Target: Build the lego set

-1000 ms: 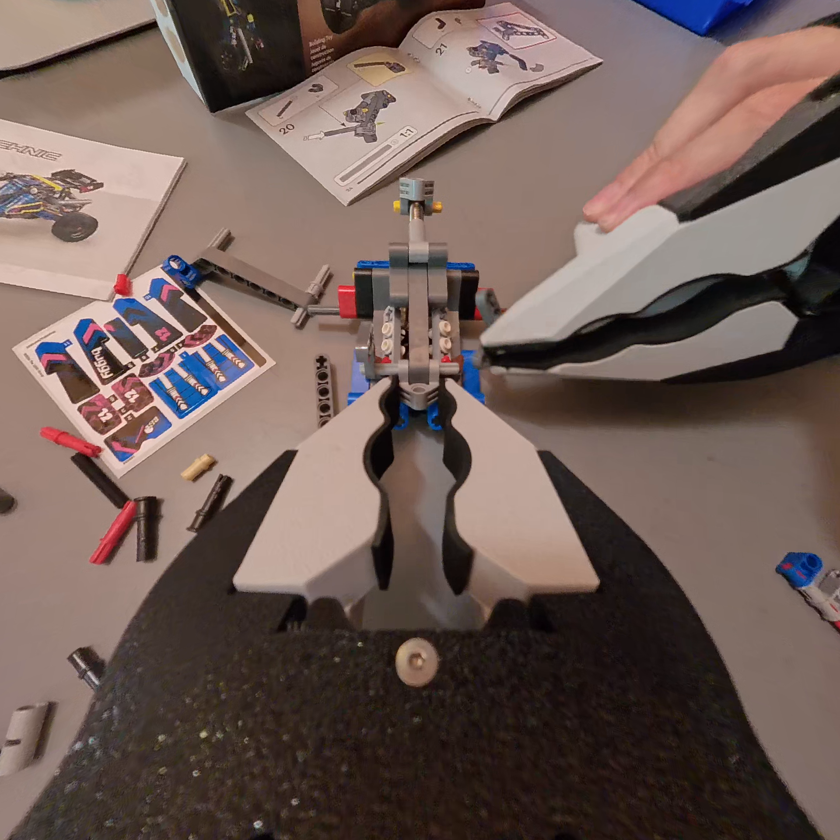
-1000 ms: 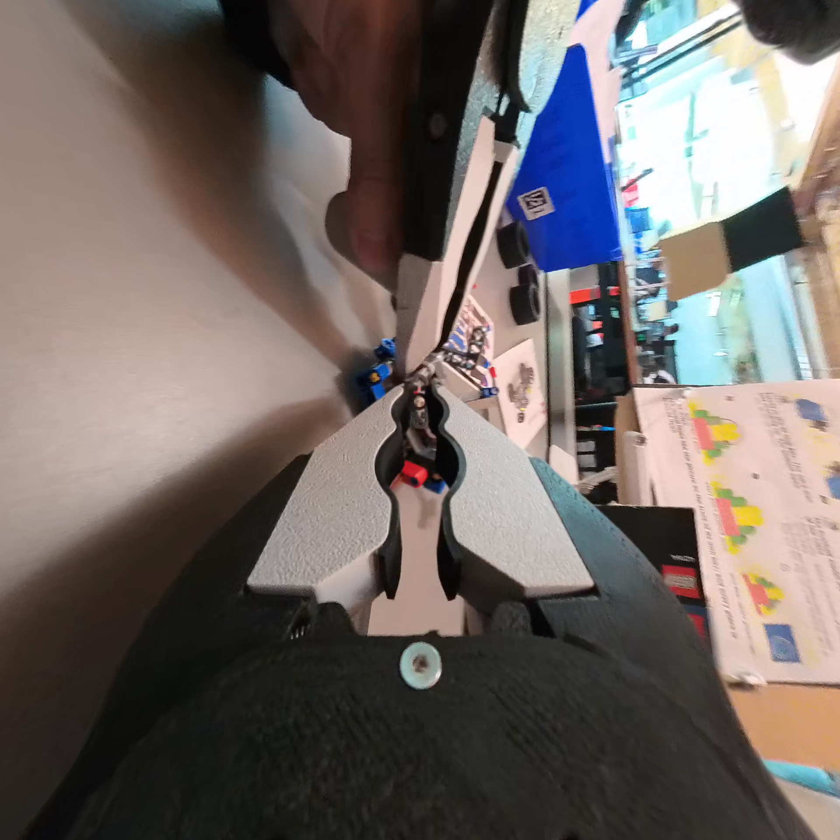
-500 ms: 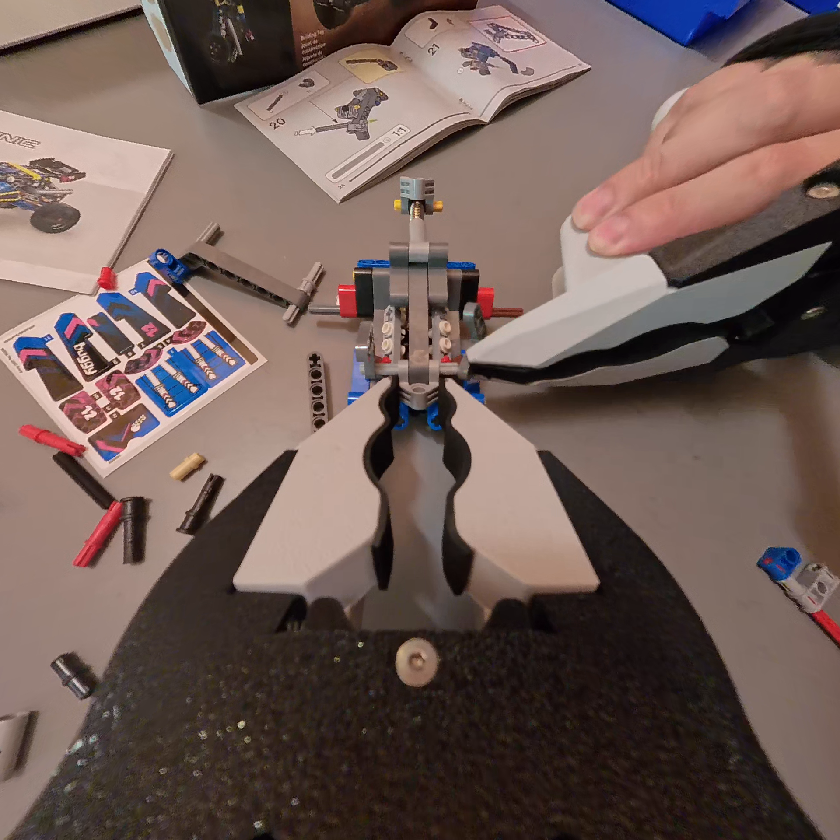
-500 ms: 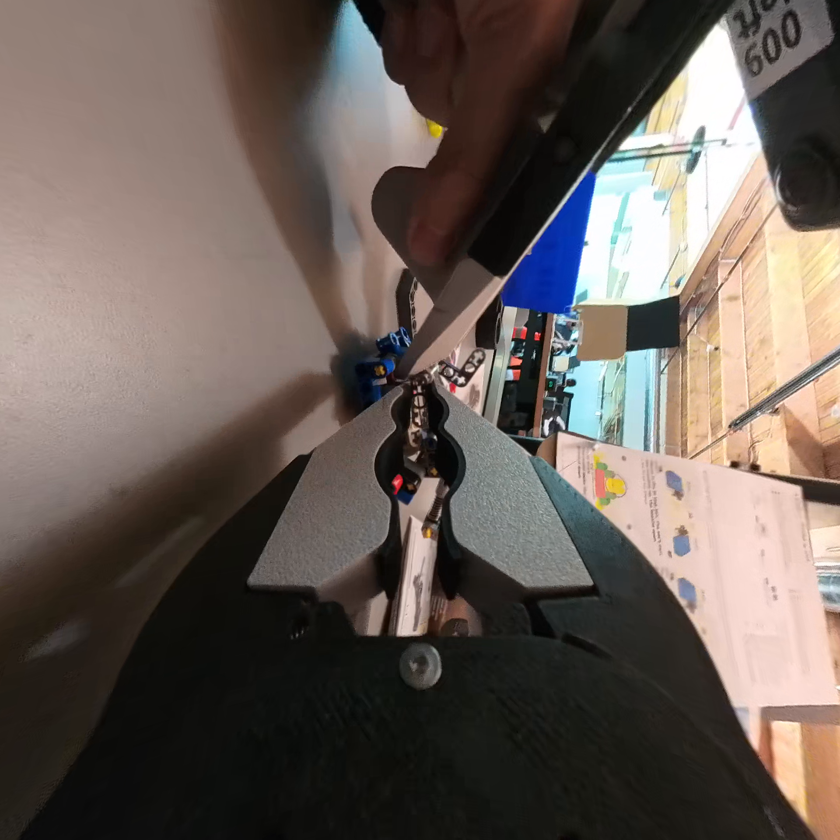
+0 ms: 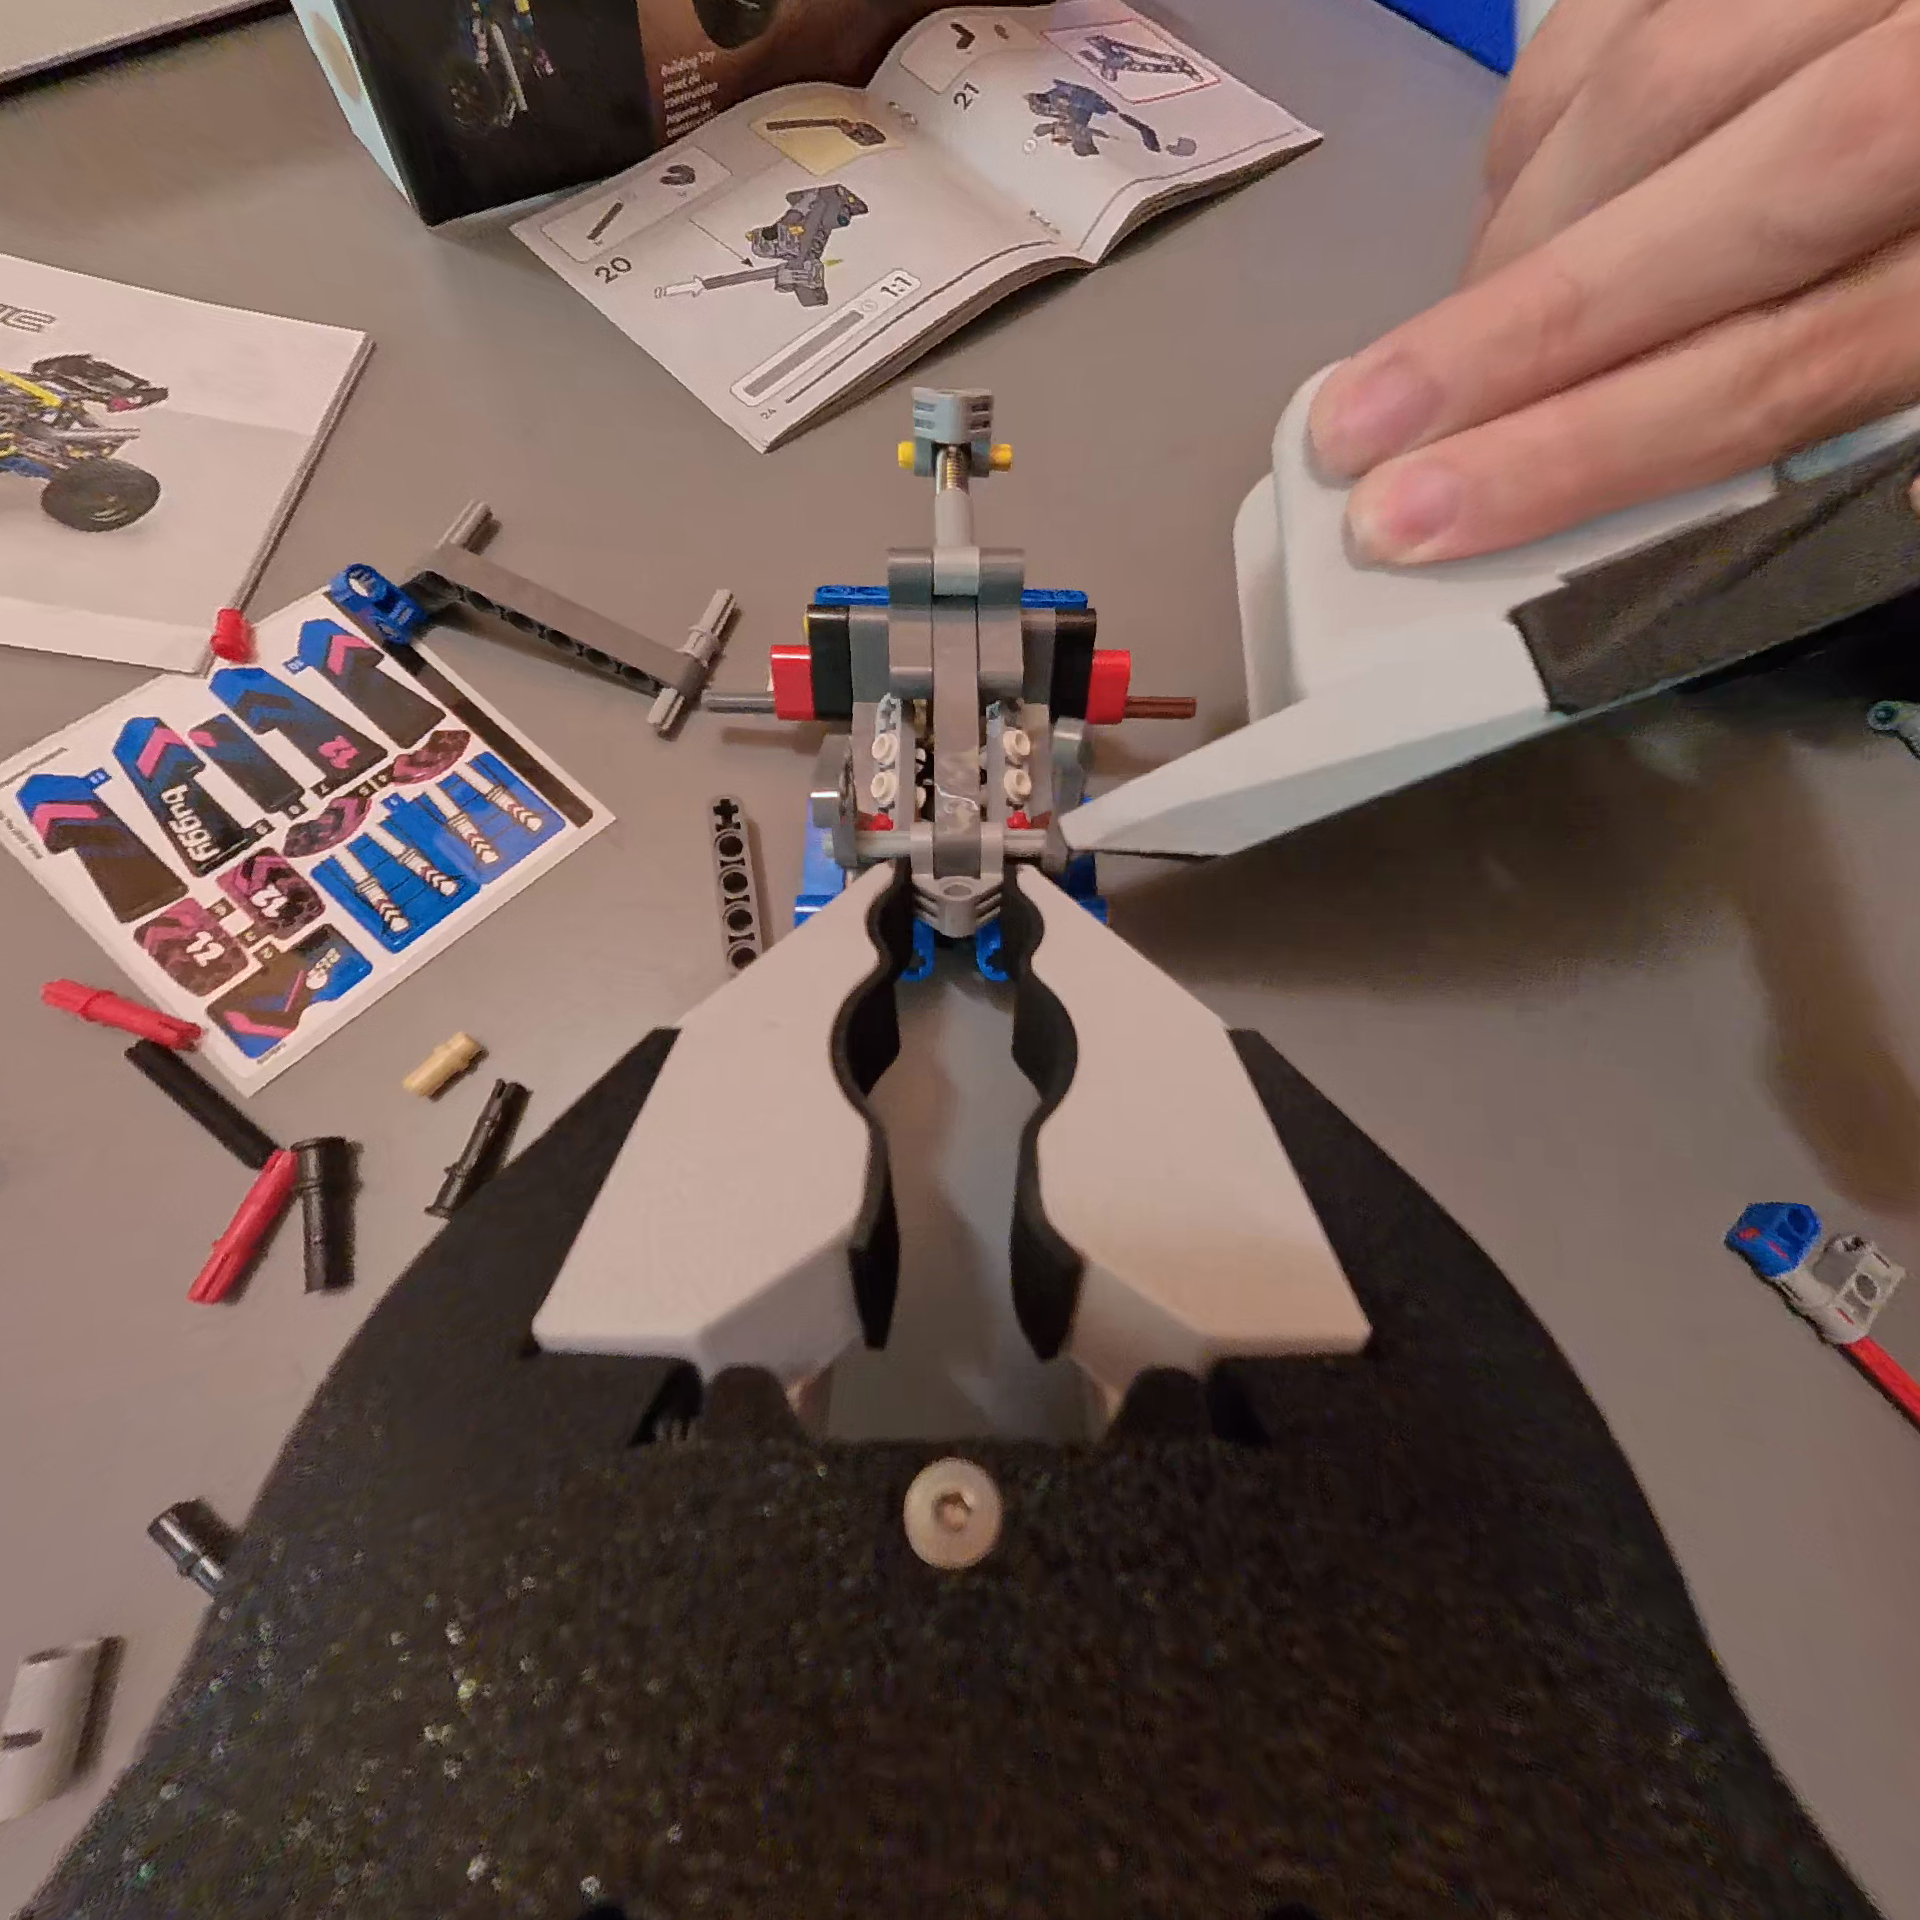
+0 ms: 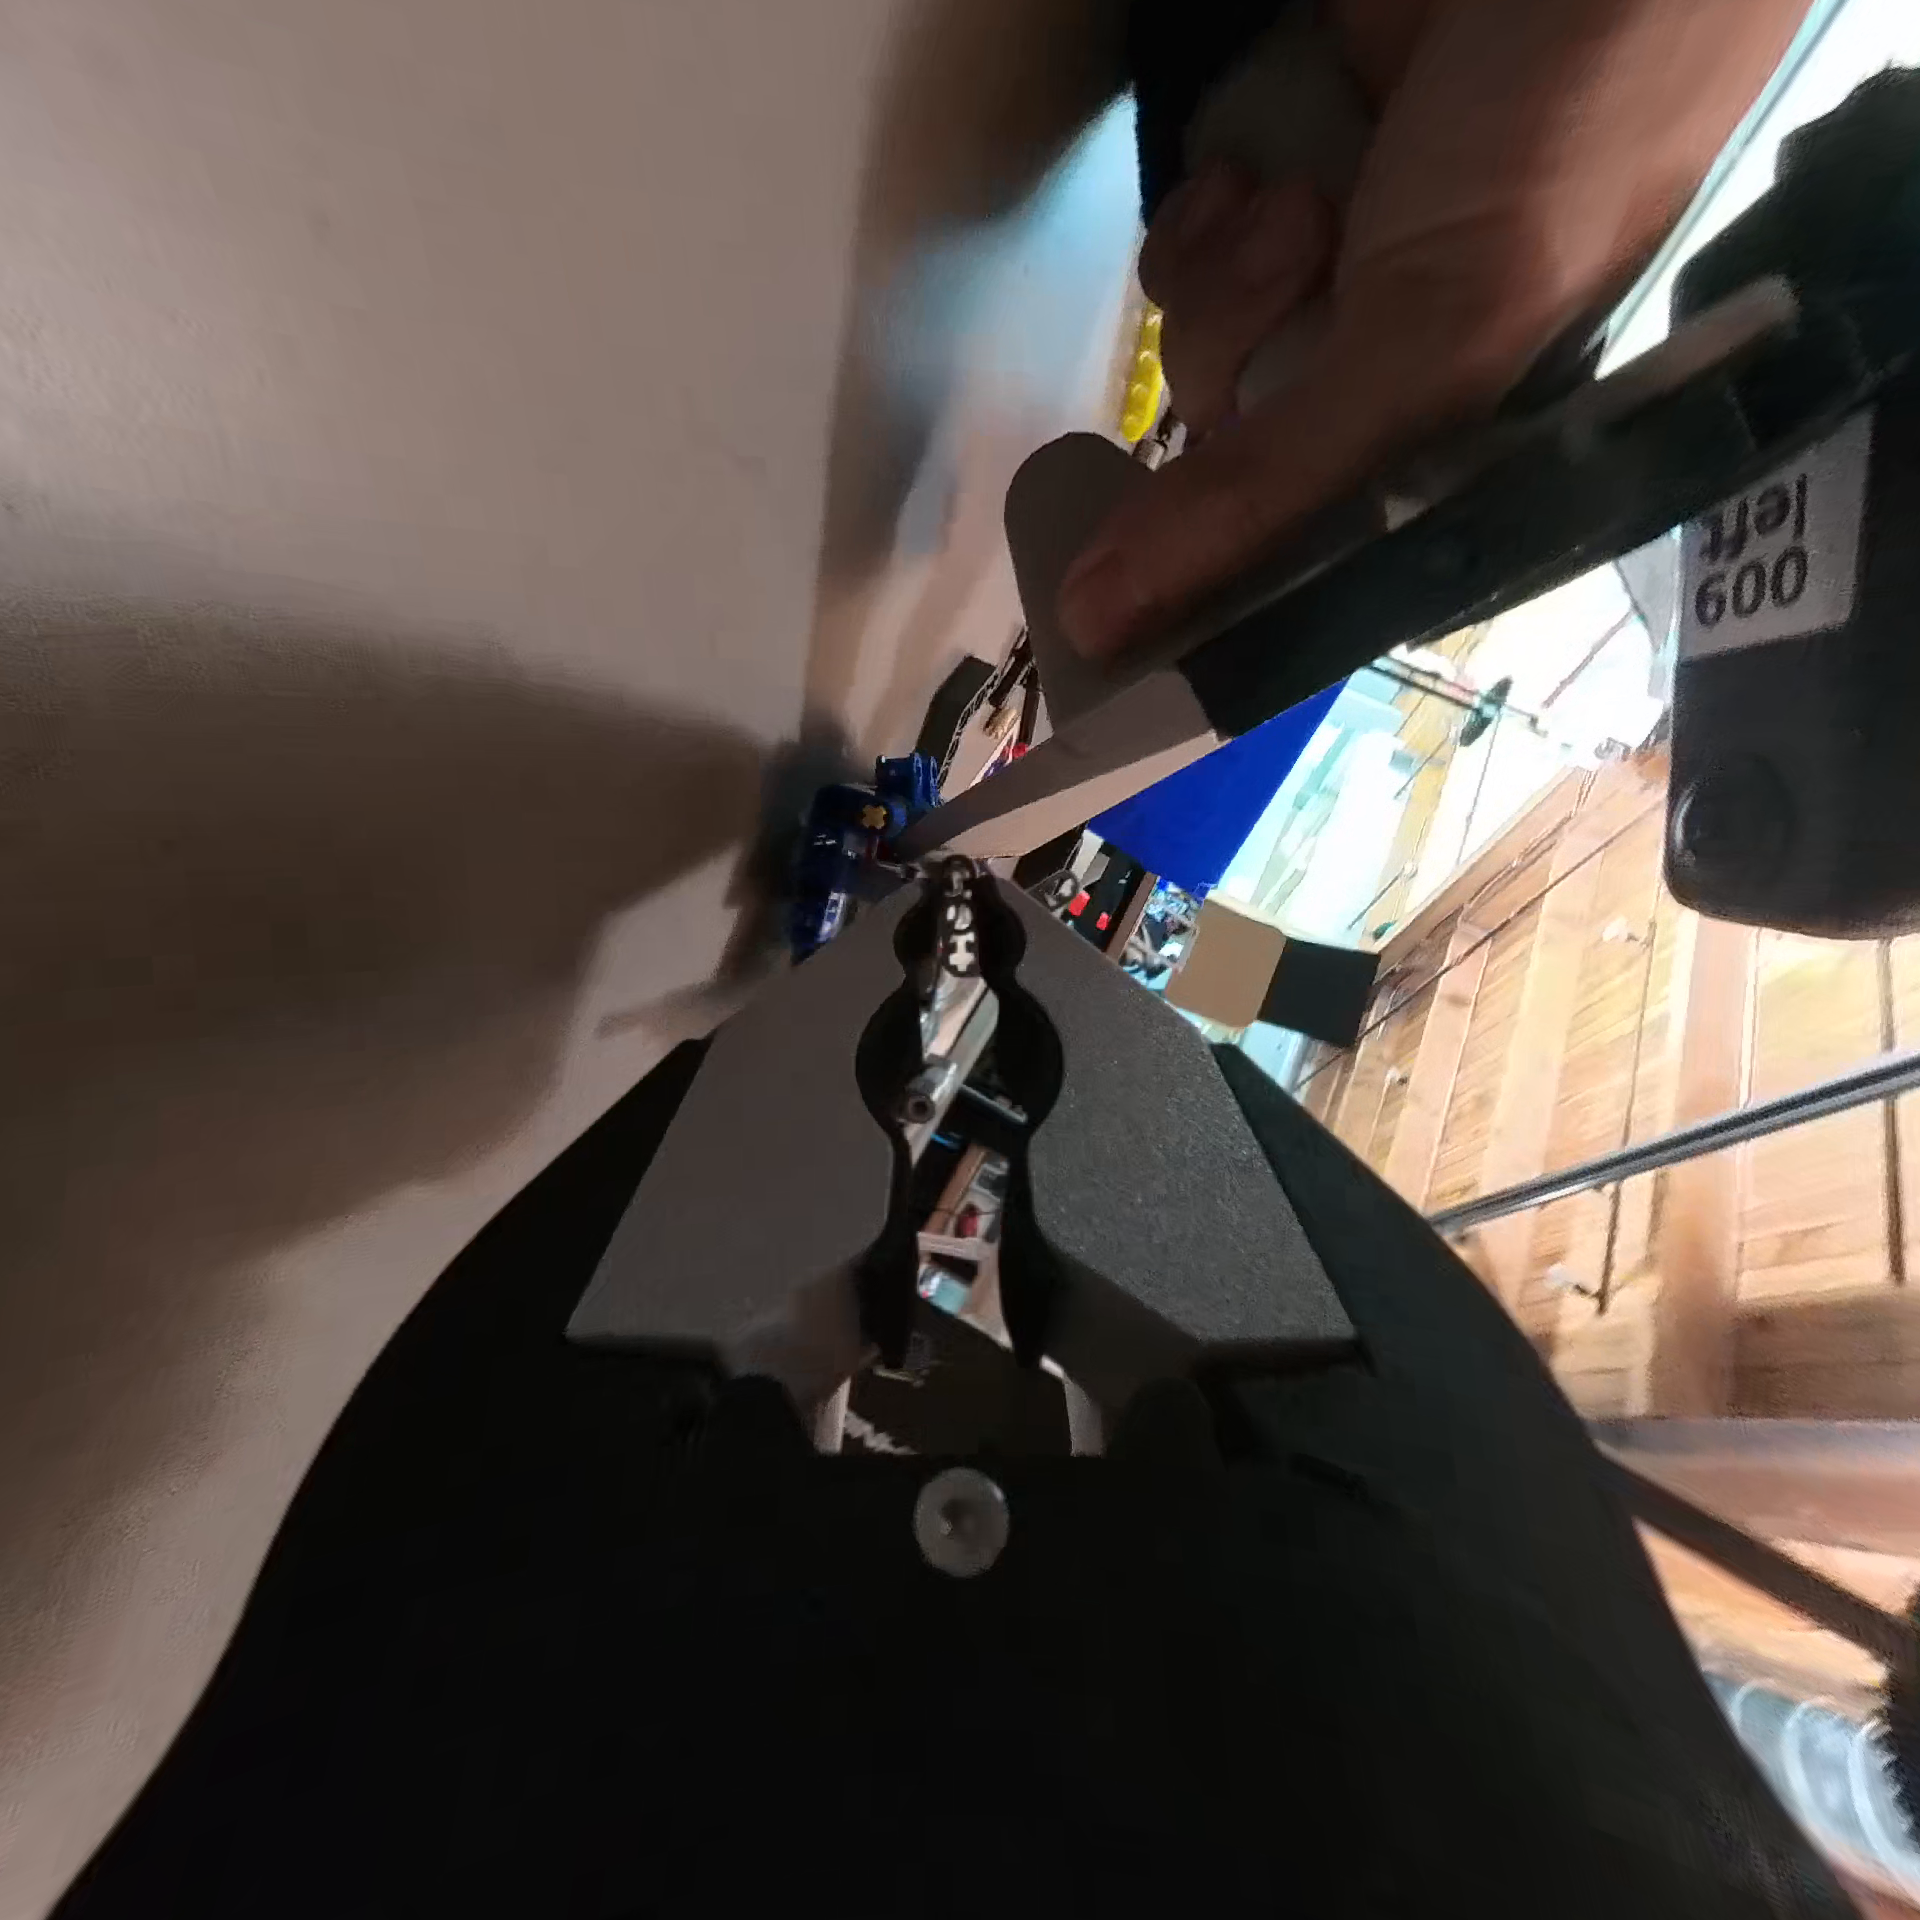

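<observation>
**Brick model clamped at its near end, second tool meeting its side**

A partly built brick model (image 5: pixel 951 717) is seen standing on the grey table (image 5: pixel 1403 1039), at the centre of the left wrist view. It is made of a grey frame over blue base pieces, with black beams and a red block at each side, a brown axle stub projecting to the right, and small white studs in two rows inside the frame. A grey shaft rises from the far end and is topped by a grey connector with yellow pins (image 5: pixel 951 426).

The left tool (image 5: pixel 953 899) is closed on the model's grey near-end connector, with both fingertips pressed against its sides. The right tool (image 5: pixel 1070 831) is brought in from the right, held by a hand (image 5: pixel 1621 343); its fingers lie together to a point that touches the model's right side. In the right wrist view a thin dark perforated piece (image 6: pixel 956 925) is seen pinched between its tips, beside the model's blue base.

To the left of the model a sticker sheet (image 5: pixel 281 810), a grey beam with a blue connector (image 5: pixel 540 623), a dark short beam (image 5: pixel 736 883) and loose red, black and tan pins are laid out. An open instruction booklet (image 5: pixel 914 197) and a dark box (image 5: pixel 520 104) lie beyond it. A small blue, grey and red assembly (image 5: pixel 1818 1278) lies well apart at the right.
</observation>
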